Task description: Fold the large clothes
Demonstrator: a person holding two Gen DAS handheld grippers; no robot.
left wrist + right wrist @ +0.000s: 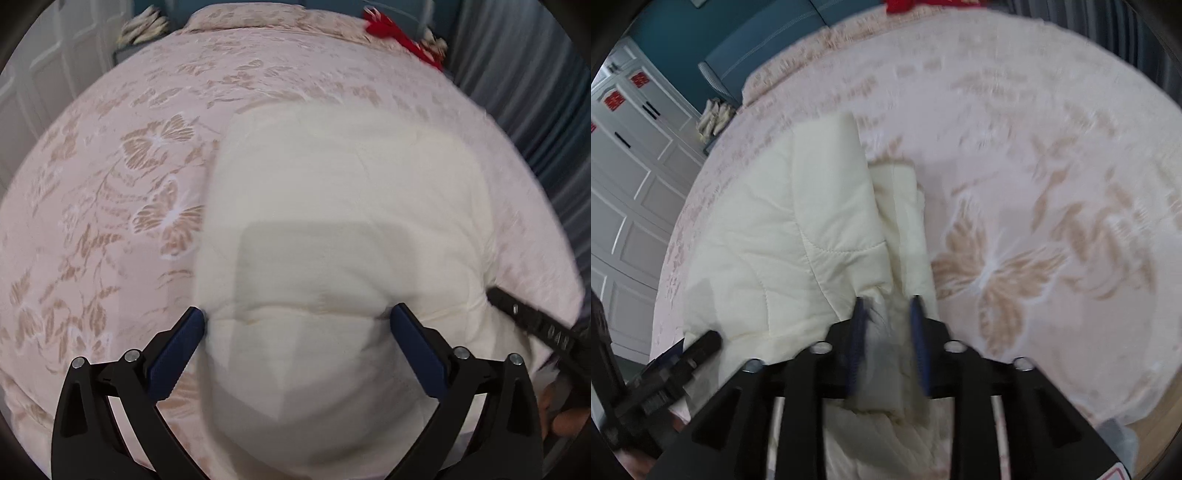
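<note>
A cream quilted garment (347, 206) lies folded on a pink bedspread with tan flowers (110, 192). My left gripper (297, 318) stands wide open over the garment's near edge, its blue pads (184, 339) on either side of the fabric and not pressing on it. In the right wrist view the garment (783, 221) lies at the left, with a folded strip running toward the camera. My right gripper (888, 314) has its blue pads (918, 325) apart, with a loose cream fold between them. The other gripper's black finger (701, 343) rests on the garment's near left edge.
White panelled wardrobe doors (631, 177) stand left of the bed, and a teal headboard (757, 48) is behind it. A red cloth (399, 33) lies at the far right of the bed. Grey curtains (535, 92) hang on the right. A hand (565, 417) shows at the lower right.
</note>
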